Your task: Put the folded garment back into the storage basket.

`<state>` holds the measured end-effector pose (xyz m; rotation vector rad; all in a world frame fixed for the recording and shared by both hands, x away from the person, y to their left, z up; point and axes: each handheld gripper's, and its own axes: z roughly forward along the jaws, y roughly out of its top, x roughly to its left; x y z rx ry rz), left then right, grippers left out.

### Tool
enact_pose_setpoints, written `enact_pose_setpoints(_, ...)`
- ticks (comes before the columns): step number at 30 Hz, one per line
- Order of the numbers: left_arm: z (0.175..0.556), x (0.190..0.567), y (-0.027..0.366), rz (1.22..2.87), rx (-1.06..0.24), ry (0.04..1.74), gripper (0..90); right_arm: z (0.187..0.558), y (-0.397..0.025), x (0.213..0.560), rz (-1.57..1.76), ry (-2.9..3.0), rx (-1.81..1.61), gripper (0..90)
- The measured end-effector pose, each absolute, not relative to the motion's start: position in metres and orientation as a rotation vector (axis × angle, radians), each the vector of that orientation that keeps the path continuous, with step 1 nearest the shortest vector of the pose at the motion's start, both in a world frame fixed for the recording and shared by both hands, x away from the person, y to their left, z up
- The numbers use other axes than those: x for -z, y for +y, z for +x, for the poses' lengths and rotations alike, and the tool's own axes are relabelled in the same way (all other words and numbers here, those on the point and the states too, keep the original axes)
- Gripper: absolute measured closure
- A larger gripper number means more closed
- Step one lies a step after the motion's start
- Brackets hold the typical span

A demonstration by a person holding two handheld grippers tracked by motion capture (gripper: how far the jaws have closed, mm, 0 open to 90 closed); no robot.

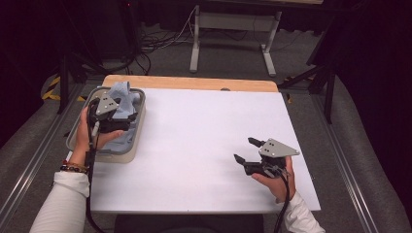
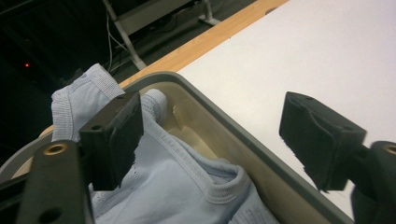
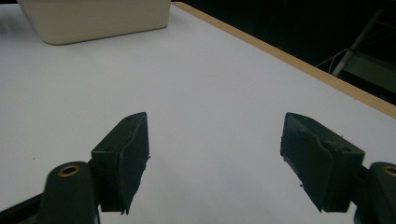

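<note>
left gripper view | left gripper (image 2: 210, 140) spread over blue shirt (image 2: 187, 177) in bin (image 2: 243, 140), lower left | I'd pinch collar first | right gripper (image 3: 215, 158) spread, idle

Light blue knit garment (image 1: 122, 99), ribbed collar or cuff bands visible, crumpled in the grey-rimmed beige bin (image 1: 137, 127) at the table's near-left corner area; one ribbed end (image 2: 77, 98) sticks up above the bin's far rim, the rest is bunched down inside. In the left gripper view one of the left gripper (image 2: 210, 140) jaws sits against the raised fold, the other jaw is out past the bin rim over the white table, so jaws are wide apart, not clamped on the cloth.
</note>
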<state>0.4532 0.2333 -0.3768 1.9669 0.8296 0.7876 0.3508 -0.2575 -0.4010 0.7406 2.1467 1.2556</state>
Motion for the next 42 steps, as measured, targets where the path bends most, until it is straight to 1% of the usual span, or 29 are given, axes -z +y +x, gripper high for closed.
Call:
enact_pose_setpoints(3,0.451,0.376,0.235,1.938,-0.775,0.832,17.2,0.351,-0.258,0.401,0.743,2.139,-1.255,22.5)
enact_pose_setpoints(4,0.450,0.376,0.236,1.932,-0.781,0.831,15.6,0.351,-0.258,0.401,0.750,2.136,-1.255,20.7)
enact_pose_setpoints(8,0.444,0.374,0.237,1.891,-0.770,0.827,11.4,0.352,-0.260,0.402,0.765,2.121,-1.248,15.9)
enact_pose_setpoints(11,0.438,0.373,0.239,1.859,-0.749,0.816,9.7,0.352,-0.260,0.402,0.772,2.111,-1.251,14.4)
enact_pose_setpoints(14,0.433,0.373,0.238,1.827,-0.746,0.806,9.3,0.351,-0.260,0.401,0.770,2.097,-1.256,13.7)
enact_pose_setpoints(23,0.417,0.369,0.230,1.811,-0.761,0.768,7.0,0.347,-0.261,0.399,0.747,2.062,-1.257,13.4)
enact_pose_setpoints(34,0.407,0.367,0.216,1.792,-0.770,0.723,4.6,0.343,-0.263,0.397,0.738,2.026,-1.263,13.1)
enact_pose_setpoints(36,0.406,0.367,0.212,1.810,-0.777,0.701,2.1,0.343,-0.263,0.397,0.734,2.027,-1.269,12.9)
enact_pose_setpoints(42,0.403,0.366,0.208,1.790,-0.764,0.696,3.2,0.341,-0.261,0.396,0.721,2.019,-1.242,12.9)
